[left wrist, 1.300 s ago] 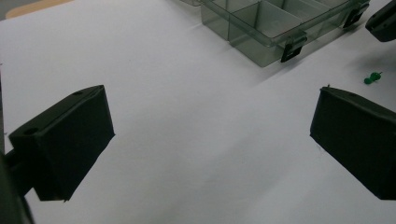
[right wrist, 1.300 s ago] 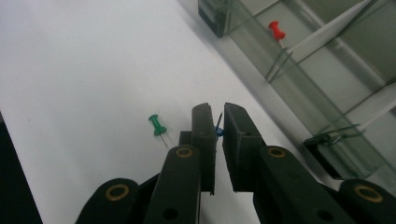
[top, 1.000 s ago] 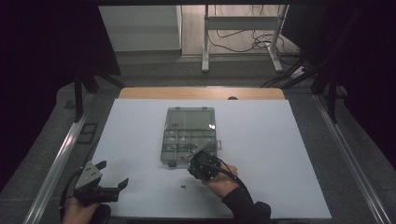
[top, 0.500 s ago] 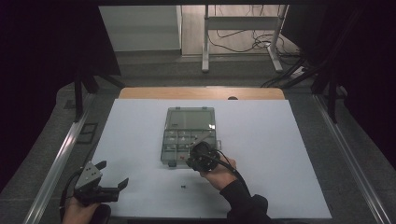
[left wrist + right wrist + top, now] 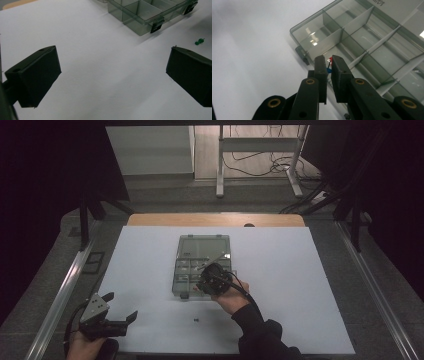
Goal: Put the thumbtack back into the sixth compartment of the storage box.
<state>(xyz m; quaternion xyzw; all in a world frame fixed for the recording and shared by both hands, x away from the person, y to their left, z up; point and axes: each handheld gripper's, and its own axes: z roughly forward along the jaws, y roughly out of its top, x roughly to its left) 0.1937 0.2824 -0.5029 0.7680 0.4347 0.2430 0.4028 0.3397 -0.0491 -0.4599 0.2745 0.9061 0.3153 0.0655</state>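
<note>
At the left, the left gripper (image 5: 119, 320) rests near the table edge, jaws wide apart and empty. A green pushpin (image 5: 199, 41) lies on the white sheet, not yet sorted. Further right, the right gripper (image 5: 329, 65) is clamped on a small blue-and-red pin (image 5: 329, 67) above the compartment box (image 5: 186, 285); the lid's lettering is unreadable.

Green pushpin (image 5: 199, 42) loose on white table (image 5: 310, 270) — near front edge.

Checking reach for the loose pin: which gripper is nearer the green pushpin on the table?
Left. The green pushpin lies just beyond the open left gripper; the right gripper is farther off, over the compartment box.
</note>
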